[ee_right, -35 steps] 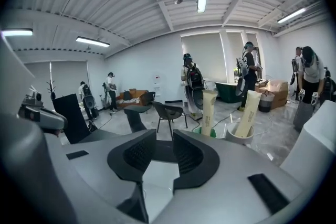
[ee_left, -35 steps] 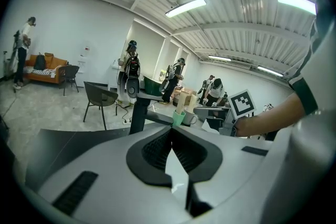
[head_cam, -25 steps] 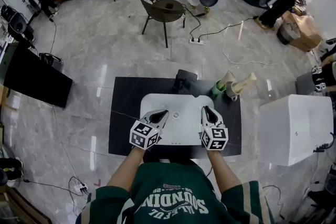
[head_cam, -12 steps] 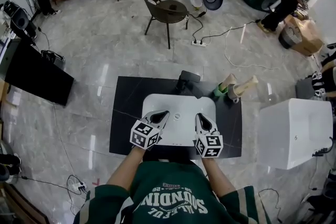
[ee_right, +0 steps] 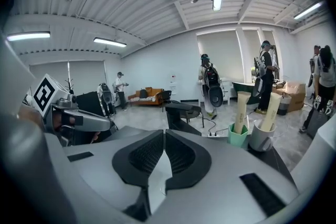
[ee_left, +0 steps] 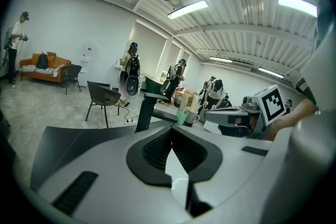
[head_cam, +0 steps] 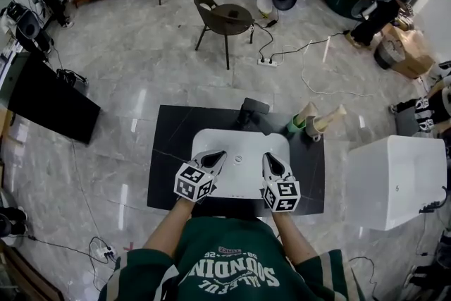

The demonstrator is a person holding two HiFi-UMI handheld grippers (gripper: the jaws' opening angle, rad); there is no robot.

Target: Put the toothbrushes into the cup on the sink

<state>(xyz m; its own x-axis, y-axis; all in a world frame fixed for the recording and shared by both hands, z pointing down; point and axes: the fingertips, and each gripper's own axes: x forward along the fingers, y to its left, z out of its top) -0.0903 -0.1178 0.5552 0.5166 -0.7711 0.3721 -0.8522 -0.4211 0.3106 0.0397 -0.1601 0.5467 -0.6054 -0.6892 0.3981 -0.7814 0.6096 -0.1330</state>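
Note:
A white sink [head_cam: 238,141] is set in a black counter [head_cam: 169,151]. At the counter's back right stand a green cup [head_cam: 294,125] and a grey cup [head_cam: 311,127]. A beige toothbrush [head_cam: 306,108] stands in the green one, and another [head_cam: 330,115] leans in the grey one. My left gripper [head_cam: 217,154] hovers over the sink's left side, shut and empty. My right gripper [head_cam: 268,158] is over the sink's right side, shut with nothing between the jaws. The right gripper view shows both cups [ee_right: 238,135] ahead to the right.
A black faucet [head_cam: 252,109] rises behind the sink. A white box [head_cam: 394,176] stands right of the counter. A chair and round table [head_cam: 222,14], a power strip with cables [head_cam: 266,61], a black panel [head_cam: 42,102] and several people are farther off.
My right gripper has shifted a little to the left and back toward the person. The left gripper has stayed where it was.

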